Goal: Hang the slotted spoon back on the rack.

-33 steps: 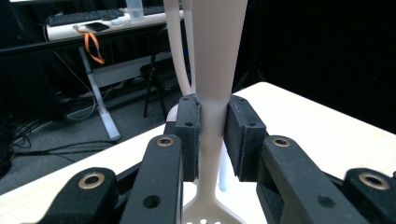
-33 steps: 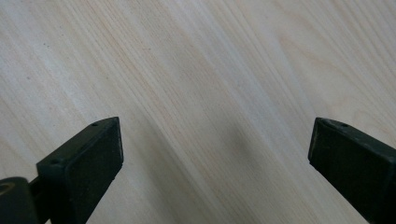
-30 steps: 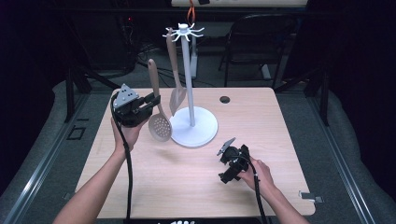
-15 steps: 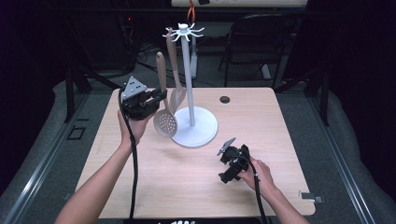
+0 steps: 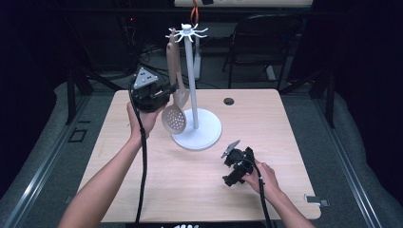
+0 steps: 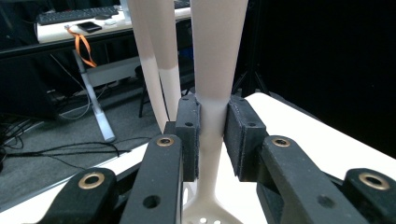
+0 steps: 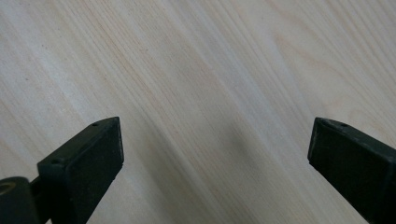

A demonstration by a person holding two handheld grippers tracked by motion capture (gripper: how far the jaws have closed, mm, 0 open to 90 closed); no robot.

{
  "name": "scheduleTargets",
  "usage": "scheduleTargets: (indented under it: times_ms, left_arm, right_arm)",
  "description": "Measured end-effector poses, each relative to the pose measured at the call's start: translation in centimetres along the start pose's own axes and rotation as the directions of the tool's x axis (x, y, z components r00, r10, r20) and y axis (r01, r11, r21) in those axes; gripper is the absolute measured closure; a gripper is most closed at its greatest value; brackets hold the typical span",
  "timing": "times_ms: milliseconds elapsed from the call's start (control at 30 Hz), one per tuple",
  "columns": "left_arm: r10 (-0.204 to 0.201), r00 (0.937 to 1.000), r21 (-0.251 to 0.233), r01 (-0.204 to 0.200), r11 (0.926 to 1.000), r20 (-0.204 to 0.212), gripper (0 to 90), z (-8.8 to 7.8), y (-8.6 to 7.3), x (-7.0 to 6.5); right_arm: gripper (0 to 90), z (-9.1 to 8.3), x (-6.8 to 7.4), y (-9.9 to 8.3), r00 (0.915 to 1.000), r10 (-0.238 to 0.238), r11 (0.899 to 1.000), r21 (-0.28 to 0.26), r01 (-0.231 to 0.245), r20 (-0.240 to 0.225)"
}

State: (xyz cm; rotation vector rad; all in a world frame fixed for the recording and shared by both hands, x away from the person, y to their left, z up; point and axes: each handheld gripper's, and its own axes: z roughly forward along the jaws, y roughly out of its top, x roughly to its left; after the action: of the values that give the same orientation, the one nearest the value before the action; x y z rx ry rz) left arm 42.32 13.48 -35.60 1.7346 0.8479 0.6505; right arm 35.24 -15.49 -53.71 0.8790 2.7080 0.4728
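We have the left claw (image 5: 167, 93) clamped on the slotted spoon (image 5: 173, 118), handle nearing the rack's (image 5: 195, 71) hooks at twelve o'clock; next it must catch one, while the right claw (image 5: 231, 156) rests wide open on the bench (image 5: 285, 123).

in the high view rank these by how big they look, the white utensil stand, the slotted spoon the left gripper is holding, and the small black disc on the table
1. White utensil stand: tallest, with the widest base.
2. Slotted spoon: shorter; it is lifted toward the camera by the left gripper, so it may look slightly bigger than it is.
3. Black disc: by far the smallest.
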Motion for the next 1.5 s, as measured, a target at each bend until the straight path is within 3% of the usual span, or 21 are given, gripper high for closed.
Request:
scheduleTargets:
  times_ms: [400,1200,1367,1500]
  left_arm:
    - [-0.001,0.9996,0.021,0.001,0.9998,-0.027,75.9,1.1,1.0,-0.1]
    - [-0.007,0.9985,0.058,0.010,0.9983,-0.054,75.5,3.1,1.2,-0.1]
    - [-0.009,0.9980,0.060,0.013,0.9981,-0.062,74.4,3.1,1.2,-0.2]
    - [-0.021,0.9986,0.053,0.023,0.9983,-0.049,67.3,2.6,1.1,-0.2]
  right_arm:
    - [3.0,-0.1,-0.1,0.0,0.9999,-0.010,1.000,0.009,0.010,0.010]
    - [3.0,0.0,-0.1,0.0,1.0000,-0.006,1.000,0.004,0.006,0.001]
    - [3.0,0.0,-0.1,0.0,1.0000,-0.006,1.000,0.004,0.006,0.001]
    - [3.0,0.0,0.0,0.0,1.0000,-0.001,1.000,0.000,0.001,-0.003]
